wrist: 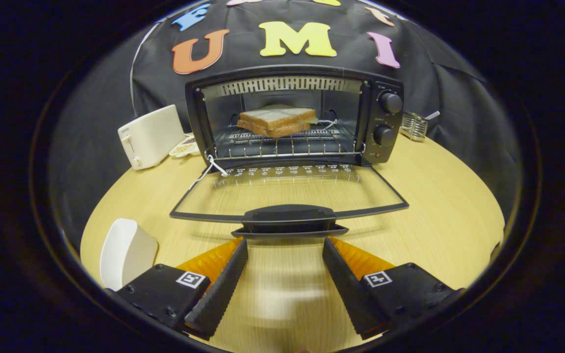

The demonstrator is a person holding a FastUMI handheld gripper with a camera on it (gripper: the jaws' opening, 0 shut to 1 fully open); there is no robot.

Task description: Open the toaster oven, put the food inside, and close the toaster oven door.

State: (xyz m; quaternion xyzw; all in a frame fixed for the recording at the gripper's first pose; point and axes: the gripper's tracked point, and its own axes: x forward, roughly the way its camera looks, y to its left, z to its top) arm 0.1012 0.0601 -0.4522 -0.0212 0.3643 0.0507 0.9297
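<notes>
The black bar handle (288, 219) of the lowered glass oven door (287, 189) is seen just ahead of the wide-open, empty gripper (285, 260), lying crosswise to its fingers.

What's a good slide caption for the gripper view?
Open hand-held gripper just short of the lowered toaster oven door's handle, sandwich already on the rack inside.

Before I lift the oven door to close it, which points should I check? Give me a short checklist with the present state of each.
1. Sandwich fully inside, on the rack: ok.
2. Door folded down flat, nothing lying on its glass: ok.
3. Gripper open and empty: ok.
4. Fingers just short of the door handle, one towards each end: ok.
5. White string at the door's left hinge clear of the closing path: cannot tell.
6. White cup beside the left finger out of the way: ok.
</notes>
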